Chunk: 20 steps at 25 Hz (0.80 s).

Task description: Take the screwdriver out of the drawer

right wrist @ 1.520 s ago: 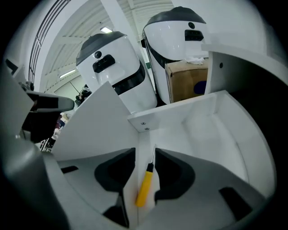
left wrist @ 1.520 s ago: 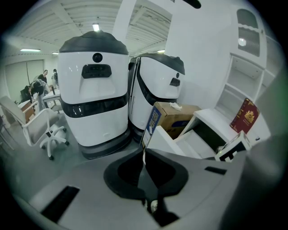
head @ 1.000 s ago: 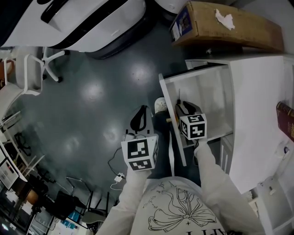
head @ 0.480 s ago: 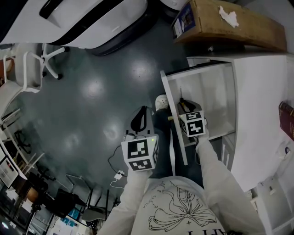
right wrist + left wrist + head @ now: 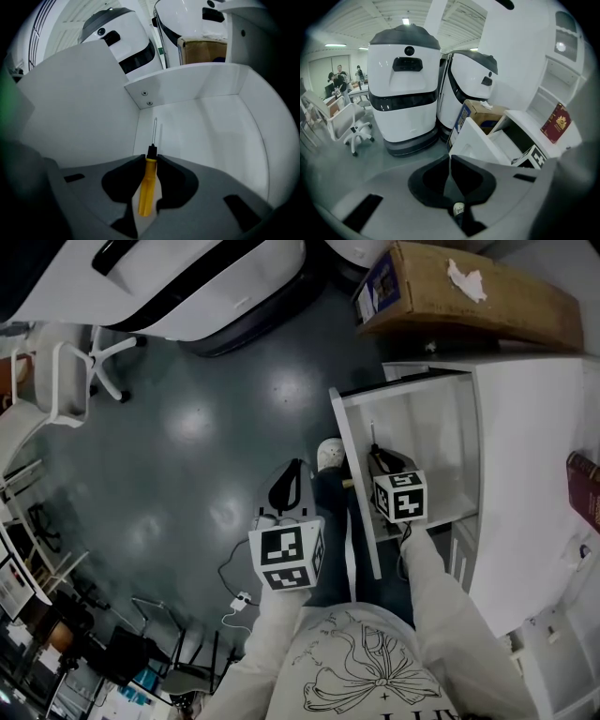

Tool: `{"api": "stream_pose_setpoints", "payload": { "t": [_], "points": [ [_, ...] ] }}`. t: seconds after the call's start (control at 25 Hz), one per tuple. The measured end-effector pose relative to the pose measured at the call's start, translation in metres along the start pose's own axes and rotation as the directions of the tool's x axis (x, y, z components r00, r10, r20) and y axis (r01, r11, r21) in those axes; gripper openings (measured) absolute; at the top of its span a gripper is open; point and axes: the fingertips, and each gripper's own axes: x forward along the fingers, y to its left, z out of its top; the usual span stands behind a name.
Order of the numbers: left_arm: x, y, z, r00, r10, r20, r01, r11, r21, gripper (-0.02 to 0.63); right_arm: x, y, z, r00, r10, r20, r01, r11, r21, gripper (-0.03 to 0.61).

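The screwdriver (image 5: 148, 187) has a yellow handle, a black collar and a thin metal shaft, and it lies in the open white drawer (image 5: 211, 84). My right gripper (image 5: 151, 157) reaches down into the drawer. Its jaws have just been closing and now press on the handle from both sides. In the head view the right gripper (image 5: 382, 460) covers the handle, and only the screwdriver's shaft (image 5: 372, 432) shows beyond it. My left gripper (image 5: 298, 465) hangs over the floor to the left of the drawer (image 5: 352, 484), shut with nothing in it (image 5: 450, 157).
The drawer sticks out from a white cabinet (image 5: 534, 474) with a red book (image 5: 583, 486) on top. A cardboard box (image 5: 469, 292) lies behind it. Large white machines (image 5: 187, 287), an office chair (image 5: 66, 381) and a floor cable (image 5: 239, 601) are to the left.
The right gripper's jaws have drawn in from wide apart onto the screwdriver's handle. Both hands have stayed nearly where they were.
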Motion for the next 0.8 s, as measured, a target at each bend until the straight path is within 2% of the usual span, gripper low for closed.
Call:
{"api": "stream_pose_setpoints", "payload": {
  "t": [0.4,0.8],
  "points": [
    [-0.028,-0.016,0.031,0.996,-0.006,0.092,0.006,1.0,0.008,0.017,-0.066,-0.002,0.039,0.989,-0.038,0.141,0.03,0.998,0.062,0.077],
    [-0.077,-0.034,0.083,0.973,-0.005,0.231,-0.001,1.0,0.029,0.017,-0.167,0.02,0.106,0.933,-0.05,0.356,0.039,0.998,0.039,0.077]
  ]
}}
